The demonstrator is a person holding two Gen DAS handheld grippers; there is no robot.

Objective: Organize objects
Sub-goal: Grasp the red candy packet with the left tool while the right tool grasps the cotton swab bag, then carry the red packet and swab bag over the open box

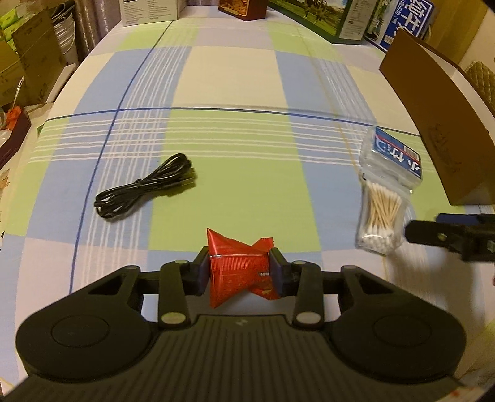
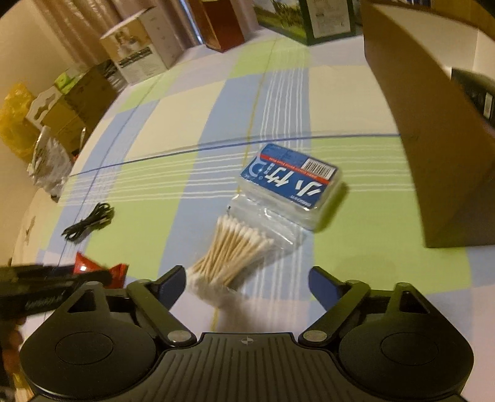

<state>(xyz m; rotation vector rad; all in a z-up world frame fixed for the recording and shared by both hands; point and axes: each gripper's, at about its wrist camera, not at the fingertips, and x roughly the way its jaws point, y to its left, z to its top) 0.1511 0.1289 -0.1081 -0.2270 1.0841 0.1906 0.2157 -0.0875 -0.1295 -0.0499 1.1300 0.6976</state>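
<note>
My left gripper (image 1: 241,272) is shut on a crumpled red snack packet (image 1: 238,269), held just above the checked tablecloth. The packet also shows in the right wrist view (image 2: 92,267), partly behind the left gripper. My right gripper (image 2: 247,281) is open and empty, its jaws wide apart just short of a clear bag of cotton swabs (image 2: 260,225) with a blue label. The bag lies on the cloth and also shows in the left wrist view (image 1: 383,198), with the right gripper's finger (image 1: 433,236) beside it. A coiled black cable (image 1: 145,187) lies to the left and also shows in the right wrist view (image 2: 88,222).
A brown cardboard box (image 2: 433,130) stands at the right, close to the swab bag; it also shows in the left wrist view (image 1: 433,117). Several boxes (image 1: 148,10) line the table's far edge. Cartons and clutter (image 2: 55,111) stand off the left side.
</note>
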